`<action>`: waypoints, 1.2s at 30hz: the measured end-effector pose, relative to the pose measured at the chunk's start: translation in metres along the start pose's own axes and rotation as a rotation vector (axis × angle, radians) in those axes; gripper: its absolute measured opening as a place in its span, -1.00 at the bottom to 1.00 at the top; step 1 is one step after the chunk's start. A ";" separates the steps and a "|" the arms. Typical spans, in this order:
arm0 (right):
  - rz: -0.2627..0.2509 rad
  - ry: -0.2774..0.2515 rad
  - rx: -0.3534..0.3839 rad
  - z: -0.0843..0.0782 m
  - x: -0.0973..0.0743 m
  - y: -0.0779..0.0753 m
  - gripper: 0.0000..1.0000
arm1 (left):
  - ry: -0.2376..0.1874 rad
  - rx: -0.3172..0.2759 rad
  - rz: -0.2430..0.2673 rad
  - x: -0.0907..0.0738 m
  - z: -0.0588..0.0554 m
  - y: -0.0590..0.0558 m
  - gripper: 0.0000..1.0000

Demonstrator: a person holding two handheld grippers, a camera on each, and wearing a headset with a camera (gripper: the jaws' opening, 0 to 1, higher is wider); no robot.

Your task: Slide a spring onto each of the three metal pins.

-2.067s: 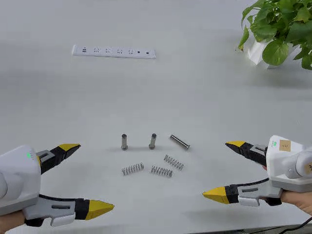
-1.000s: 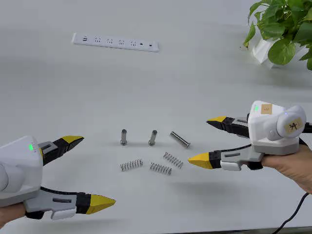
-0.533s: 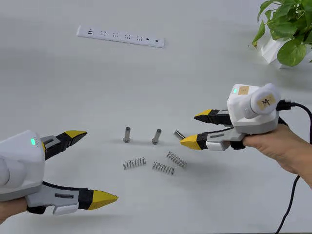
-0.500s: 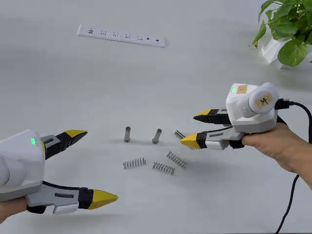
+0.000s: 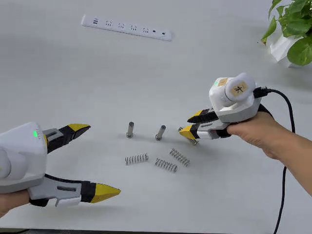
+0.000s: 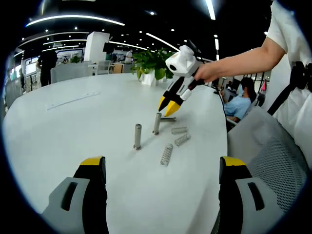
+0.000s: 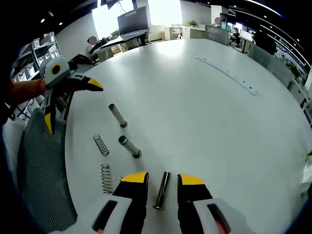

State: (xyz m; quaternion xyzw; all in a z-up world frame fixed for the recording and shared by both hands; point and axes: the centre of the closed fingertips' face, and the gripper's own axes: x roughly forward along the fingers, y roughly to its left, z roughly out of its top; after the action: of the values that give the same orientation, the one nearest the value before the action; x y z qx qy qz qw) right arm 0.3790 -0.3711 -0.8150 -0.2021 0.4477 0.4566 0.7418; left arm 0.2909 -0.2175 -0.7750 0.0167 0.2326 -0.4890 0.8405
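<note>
Right gripper: jaws narrowed to a small gap, tips down at the surface. In the right gripper view the lying pin sits lengthwise between the two jaws, with a sliver of bare surface on each side (no contact that I can make out). Not gripped.

Left gripper: jaws spread wide, nothing between them, held off to one side of the parts.

Pins: the near pin stands upright just beyond the right jaw tips. The far pin stands upright one place further on, toward the left jaws. Both are bare, no spring on either.

Springs: three lie flat on the surface, apart from each other and from the pins. The near spring lies just beside the right jaw tips, the middle spring next to it, and the far spring closest to the left jaws. In the left gripper view the whole set lies ahead of the open left jaws, roughly centred between them.

Power strip: well beyond both pairs of jaws.
</note>
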 end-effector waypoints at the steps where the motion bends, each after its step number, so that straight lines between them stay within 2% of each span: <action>1: 0.002 0.012 -0.003 -0.001 0.002 0.000 -0.61 | -0.001 -0.001 0.000 0.000 0.000 0.000 0.91; 13: 0.010 0.101 -0.010 -0.009 0.015 -0.007 -0.75 | -0.009 -0.008 0.004 0.001 -0.001 0.001 0.90; 27: 0.022 0.147 -0.012 -0.013 0.021 -0.004 -0.87 | -0.017 -0.022 0.009 0.000 -0.001 0.003 0.89; 36: 0.020 0.140 -0.001 -0.013 0.027 -0.014 -0.89 | -0.017 -0.027 0.009 0.001 -0.003 0.003 0.88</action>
State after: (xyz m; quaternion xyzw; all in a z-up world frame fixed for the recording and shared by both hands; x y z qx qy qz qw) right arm 0.3897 -0.3747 -0.8460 -0.2296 0.4999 0.4491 0.7040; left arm 0.2929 -0.2158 -0.7783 0.0021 0.2320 -0.4823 0.8447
